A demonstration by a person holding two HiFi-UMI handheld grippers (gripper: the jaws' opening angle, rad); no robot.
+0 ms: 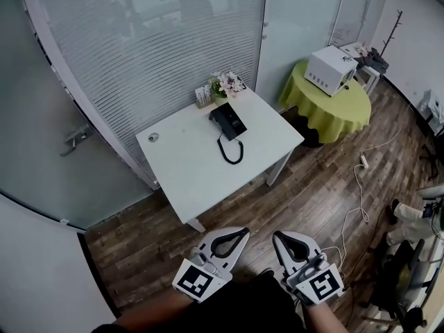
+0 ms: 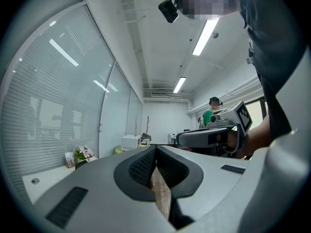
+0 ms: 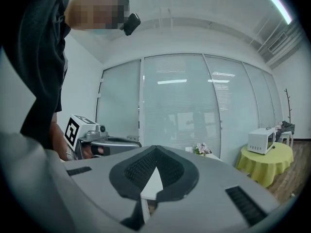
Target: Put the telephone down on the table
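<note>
Hidden or unclear first. My forearms are cut off at the bottom edge of the head view. In both gripper views my own grey jaw housings fill the lower half and block most of the tabletop (image 1: 198,175). Neither of those views shows the telephone (image 1: 227,121). A person sits at the right edge of the head view, only partly in frame.

The telephone is black and lies on the white tabletop near its far corner, just inward of the flowers (image 1: 227,84). Its coiled cord (image 1: 232,151) loops toward the tabletop's middle. I cannot tell from this height whether the handset sits squarely on the base.

Pose: left gripper (image 1: 241,232) and right gripper (image 1: 277,234) are held level, side by side, both aimed at the table. They are over the wood floor (image 1: 312,193), short of the tabletop's near corner, with the marker cubes turned up.

Jaws: on the left gripper (image 2: 155,147) the black pads meet at the tips with nothing between them. The right gripper (image 3: 155,148) shows the same, pads together and empty.
</note>
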